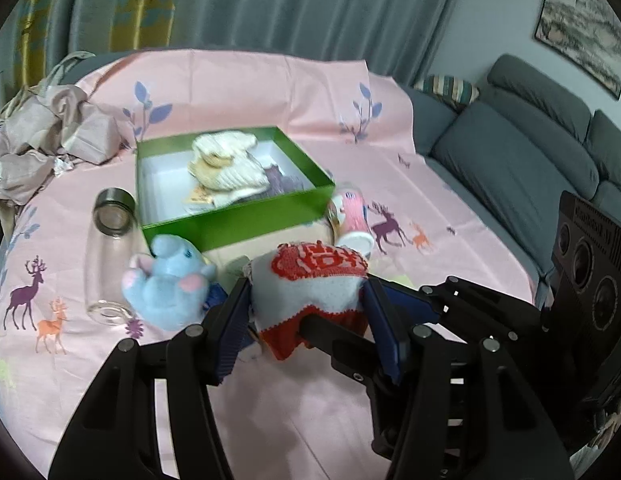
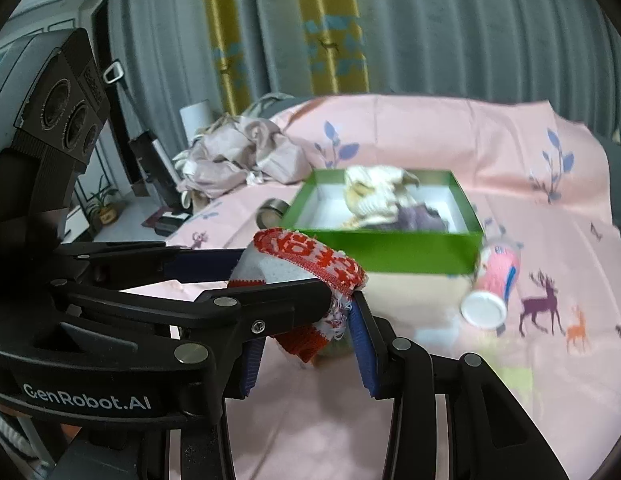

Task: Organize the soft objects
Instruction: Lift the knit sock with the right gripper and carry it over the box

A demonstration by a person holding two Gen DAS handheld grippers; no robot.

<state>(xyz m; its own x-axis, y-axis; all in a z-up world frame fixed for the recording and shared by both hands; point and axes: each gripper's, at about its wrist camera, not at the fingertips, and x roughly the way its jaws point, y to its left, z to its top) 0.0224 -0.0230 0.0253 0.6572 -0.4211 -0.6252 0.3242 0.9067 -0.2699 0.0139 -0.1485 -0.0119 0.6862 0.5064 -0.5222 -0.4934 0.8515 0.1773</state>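
A red and grey knitted sock (image 1: 310, 284) is held above the pink sheet, in front of the green box (image 1: 246, 216). My left gripper (image 1: 306, 300) is shut on the sock, and its fingers also show in the right wrist view (image 2: 214, 264). My right gripper (image 2: 306, 344) is around the sock's lower red end (image 2: 306, 340), with its jaws a little apart. The box (image 2: 390, 248) holds cream knitted items (image 1: 226, 164) and a purple cloth (image 2: 418, 216). A blue plush elephant (image 1: 170, 284) lies left of the sock, in front of the box.
A clear glass bottle (image 1: 106, 252) lies left of the box. A pink cup (image 2: 494, 284) lies on its side right of the box. Crumpled beige cloth (image 1: 42, 140) sits at the far left. A grey sofa (image 1: 530, 140) is on the right.
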